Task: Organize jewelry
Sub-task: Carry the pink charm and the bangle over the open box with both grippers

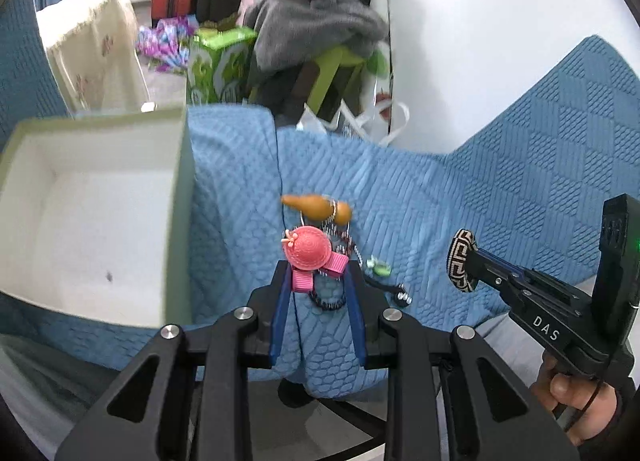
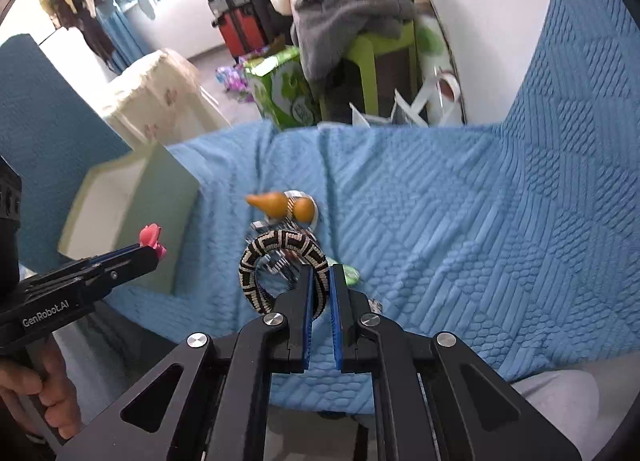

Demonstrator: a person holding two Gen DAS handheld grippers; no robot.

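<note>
My left gripper [image 1: 318,275] is shut on a pink hat-shaped hair clip [image 1: 308,255] with a pink ribbon, held above the blue quilted cloth [image 1: 440,221]. It also shows in the right wrist view [image 2: 152,239]. My right gripper [image 2: 320,275] is shut on a black-and-cream patterned bangle [image 2: 276,257], also seen in the left wrist view [image 1: 460,261]. An orange gourd-shaped piece [image 1: 318,207] lies on the cloth beyond both grippers, with silver jewelry, a black hair tie [image 1: 328,301] and a small green piece [image 1: 380,267] around it. An open pale green box [image 1: 96,221] with a white inside stands at the left.
The cloth's far edge drops off to a cluttered floor with a green carton [image 1: 218,65], a green stool under grey clothes [image 1: 320,21], and a cream-covered stand [image 1: 92,49]. The cloth rises up at the right [image 2: 580,141].
</note>
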